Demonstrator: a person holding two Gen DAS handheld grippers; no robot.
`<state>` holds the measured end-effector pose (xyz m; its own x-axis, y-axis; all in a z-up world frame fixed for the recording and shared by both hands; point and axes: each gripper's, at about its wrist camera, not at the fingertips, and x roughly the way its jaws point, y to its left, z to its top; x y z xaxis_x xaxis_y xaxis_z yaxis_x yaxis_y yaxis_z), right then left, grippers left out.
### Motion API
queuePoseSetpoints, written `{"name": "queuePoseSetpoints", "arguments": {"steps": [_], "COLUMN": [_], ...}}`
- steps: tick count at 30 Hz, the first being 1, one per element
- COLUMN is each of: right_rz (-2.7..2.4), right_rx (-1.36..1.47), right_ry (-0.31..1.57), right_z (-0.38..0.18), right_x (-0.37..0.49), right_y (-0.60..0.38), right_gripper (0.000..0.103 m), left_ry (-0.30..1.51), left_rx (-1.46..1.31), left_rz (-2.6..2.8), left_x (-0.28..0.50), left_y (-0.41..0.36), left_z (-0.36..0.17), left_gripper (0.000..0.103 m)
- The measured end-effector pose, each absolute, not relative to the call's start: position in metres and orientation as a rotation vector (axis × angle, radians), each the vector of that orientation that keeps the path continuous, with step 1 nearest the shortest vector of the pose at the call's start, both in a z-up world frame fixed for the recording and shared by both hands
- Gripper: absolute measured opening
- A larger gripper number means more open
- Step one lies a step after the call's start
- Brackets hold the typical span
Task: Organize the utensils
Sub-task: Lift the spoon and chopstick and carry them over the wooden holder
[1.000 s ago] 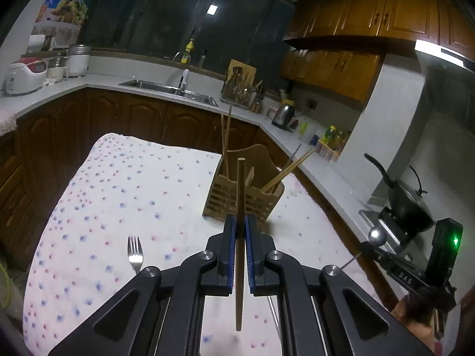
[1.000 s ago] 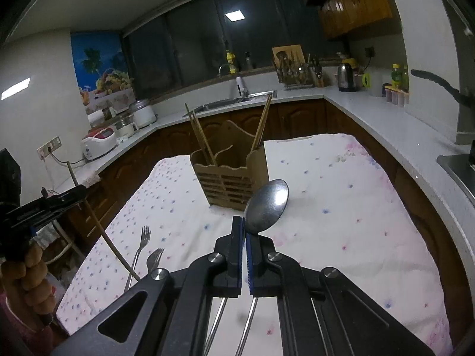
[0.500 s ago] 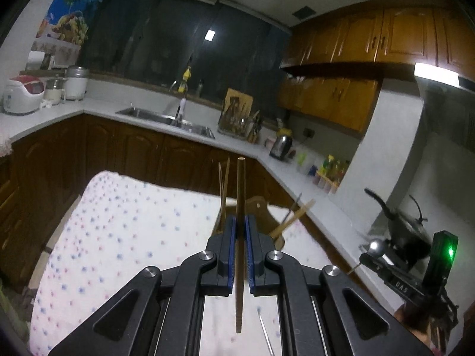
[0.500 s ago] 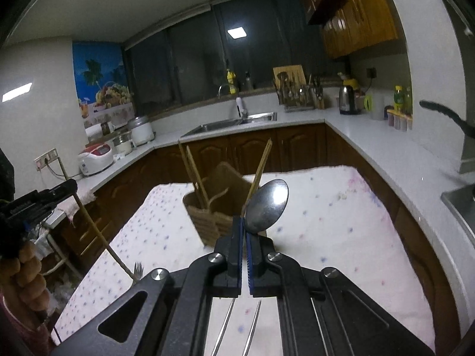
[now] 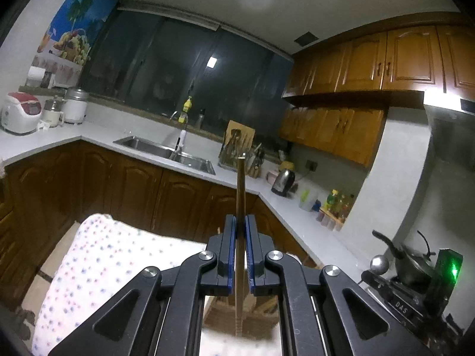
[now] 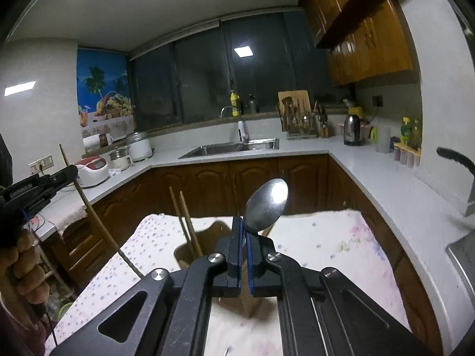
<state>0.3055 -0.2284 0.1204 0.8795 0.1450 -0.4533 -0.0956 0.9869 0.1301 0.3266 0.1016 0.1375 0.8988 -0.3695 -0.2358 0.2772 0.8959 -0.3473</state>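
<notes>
My left gripper (image 5: pixel 240 228) is shut on a wooden chopstick (image 5: pixel 240 190) that stands upright between the pads, its tip above the jaws. The wooden utensil holder (image 5: pixel 219 311) shows only partly below and behind the jaws. My right gripper (image 6: pixel 244 231) is shut on a metal spoon (image 6: pixel 267 204), bowl up and tilted right. In the right wrist view the holder (image 6: pixel 190 252) with two chopsticks (image 6: pixel 184 222) sits just beyond the jaws on the dotted cloth (image 6: pixel 326 252). The left gripper (image 6: pixel 41 184) with its chopstick (image 6: pixel 95 216) shows at the far left. The right gripper with the spoon (image 5: pixel 378 264) shows at the lower right of the left wrist view.
A dotted cloth (image 5: pixel 98 261) covers the table. Behind run a white counter (image 6: pixel 386 178), a sink (image 6: pixel 231 148), a dish rack (image 6: pixel 297 118), a kettle (image 6: pixel 351 130) and a rice cooker (image 5: pixel 20 112). A dark pan (image 5: pixel 406 261) sits at the right.
Both grippers have risen and tilted upward, still shut on the chopstick and spoon. The holder has dropped low behind the jaws, and the forks on the cloth have left view.
</notes>
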Motion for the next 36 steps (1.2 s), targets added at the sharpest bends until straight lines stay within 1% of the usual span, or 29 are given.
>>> {"name": "queuePoseSetpoints", "arguments": {"steps": [6,12,18,22,27,36], "right_rz": [0.127,0.114,0.106,0.117,0.131,0.147], "right_rx": [0.071,0.035,0.043,0.046,0.045,0.074], "right_ry": [0.466,0.47,0.506,0.536,0.57,0.661], "right_z": [0.117,0.102,0.08,0.068,0.055,0.025], "right_x": [0.332,0.35,0.36,0.369,0.374,0.383], "right_y": [-0.22,-0.211,-0.211,-0.21,-0.207,-0.206], "right_gripper": [0.002,0.002,0.002,0.002,0.002,0.002], "left_ry": [0.251,0.278,0.287,0.327,0.368,0.441], "left_rx": [-0.285,-0.302,-0.319,-0.296,-0.276,-0.258], "left_rz": [-0.295,-0.281,-0.249,-0.239,-0.231,-0.244], "left_x": [0.365,0.399,0.427,0.439,0.451,0.444], "left_y": [0.076,0.048,0.03,0.014,0.005,0.02], "left_z": [0.117,0.078,0.055,0.036,0.027,0.029], "left_gripper": [0.004,0.004,0.004,0.004,0.004,0.004]}}
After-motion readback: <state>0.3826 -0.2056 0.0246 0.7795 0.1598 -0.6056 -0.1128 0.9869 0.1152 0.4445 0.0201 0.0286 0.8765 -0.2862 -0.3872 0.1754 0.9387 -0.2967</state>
